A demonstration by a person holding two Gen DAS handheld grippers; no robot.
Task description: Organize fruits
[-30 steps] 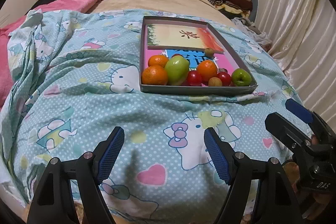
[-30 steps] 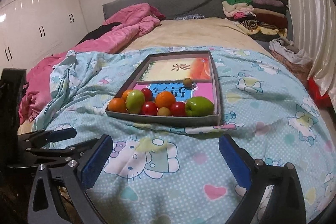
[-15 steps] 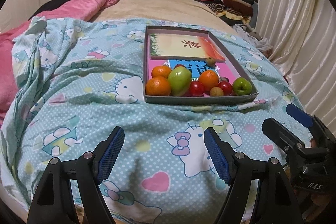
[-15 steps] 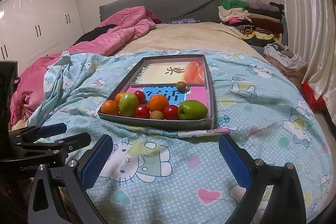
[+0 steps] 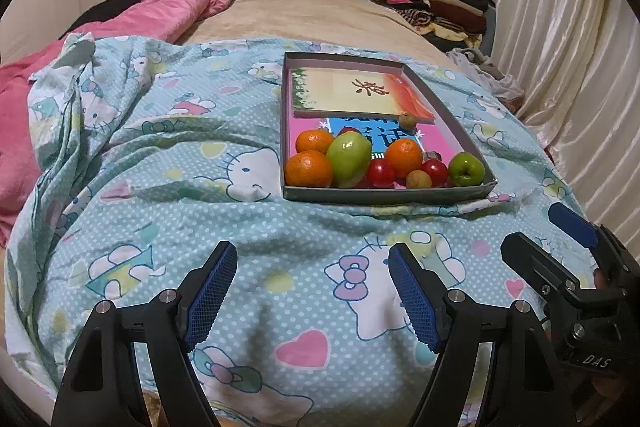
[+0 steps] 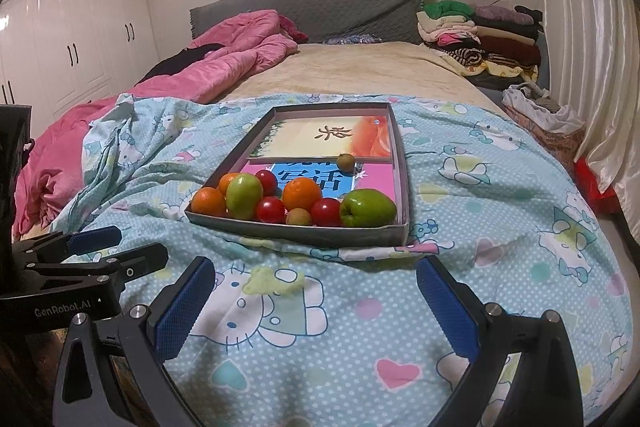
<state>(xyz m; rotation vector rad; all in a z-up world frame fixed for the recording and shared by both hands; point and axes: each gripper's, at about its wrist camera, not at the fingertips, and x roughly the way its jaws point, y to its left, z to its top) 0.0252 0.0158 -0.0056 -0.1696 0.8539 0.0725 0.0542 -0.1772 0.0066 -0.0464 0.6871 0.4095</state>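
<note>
1. While both grippers hang low in frame, the fruits sit bunched along the near wall of a shallow grey tray (image 5: 384, 195), just right of frame centre in the left wrist view, centre in the right wrist view.
2. Fruit row in the left wrist view, left to right: two oranges (image 5: 309, 169), a large green pear-shaped fruit (image 5: 347, 159) leaning on them, red cherry tomatoes (image 5: 381, 173), a third orange (image 5: 404, 157), a small tan fruit (image 5: 419, 180), a green apple (image 5: 466, 169) in the near right corner.
3. One small brown fruit (image 6: 345, 161) lies apart, farther up the tray, against the edge of a cream-and-orange card (image 6: 328, 141).
4. Tray rests on a pale blue cartoon-print quilt (image 5: 168, 163); pink blanket (image 6: 224, 63) at upper left, folded clothes (image 6: 476, 27) at upper right.
5. Left gripper (image 5: 312, 293): fingers spread, blue pads apart, nothing between them; over bare quilt, well short of the tray.
6. Right gripper (image 6: 316, 303): fingers spread wide, nothing between them; likewise over quilt, near the tray's front wall but not touching.
7. Each gripper shows at the other view's lower edge.
</note>
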